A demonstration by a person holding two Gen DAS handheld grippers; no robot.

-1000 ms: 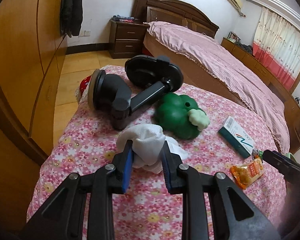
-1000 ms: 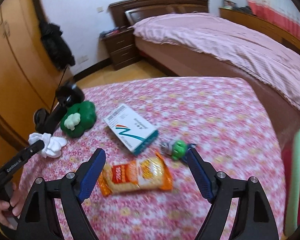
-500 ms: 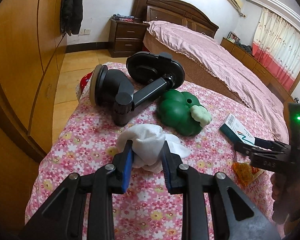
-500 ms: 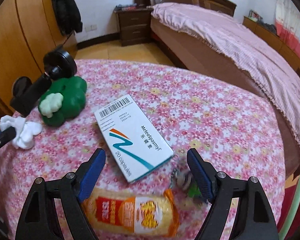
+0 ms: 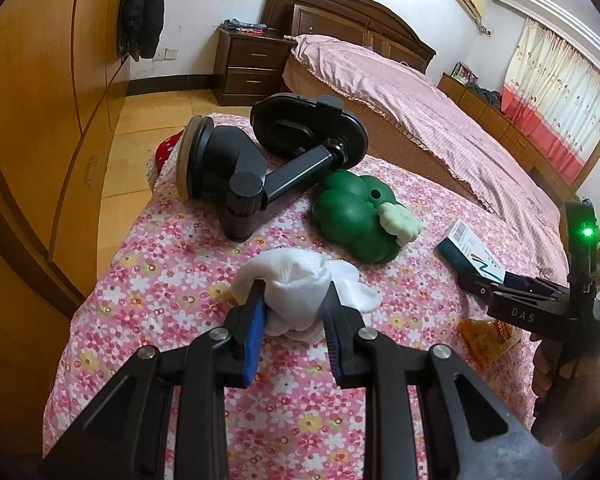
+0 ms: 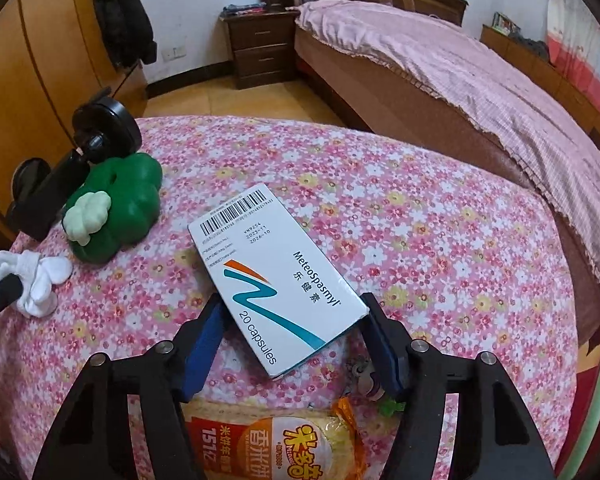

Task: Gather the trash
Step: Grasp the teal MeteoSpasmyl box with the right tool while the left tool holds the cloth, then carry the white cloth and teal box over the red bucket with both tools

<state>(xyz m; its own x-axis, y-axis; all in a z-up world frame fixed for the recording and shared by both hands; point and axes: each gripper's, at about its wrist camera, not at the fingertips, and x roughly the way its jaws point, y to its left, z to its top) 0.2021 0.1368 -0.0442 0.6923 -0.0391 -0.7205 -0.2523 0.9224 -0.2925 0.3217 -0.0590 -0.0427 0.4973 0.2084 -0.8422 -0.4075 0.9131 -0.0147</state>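
Observation:
A crumpled white tissue [image 5: 296, 284] lies on the floral tablecloth [image 5: 160, 300], and my left gripper [image 5: 294, 308] is shut on it, blue pads pressing both sides. A white medicine box [image 6: 276, 276] lies flat in the right wrist view. My right gripper [image 6: 294, 312] straddles the box's near end and its jaws are closing; the pads are at the box's edges without a clear squeeze. An orange snack packet [image 6: 276, 444] lies under that gripper, close to the camera. In the left wrist view the right gripper [image 5: 488, 280] reaches over the box [image 5: 470, 254] and the packet [image 5: 486, 338].
A green broccoli toy [image 5: 356, 220] and a black phone holder [image 5: 260, 160] sit beyond the tissue. A small keychain figure [image 6: 370, 380] lies by the right finger. A wardrobe [image 5: 40, 120] stands at left, with a bed [image 5: 420, 100] and a nightstand [image 5: 252, 68] behind.
My right gripper moved forward and down from over the snack packet to around the medicine box, and its jaws have narrowed. The left gripper keeps its hold on the tissue, unmoved.

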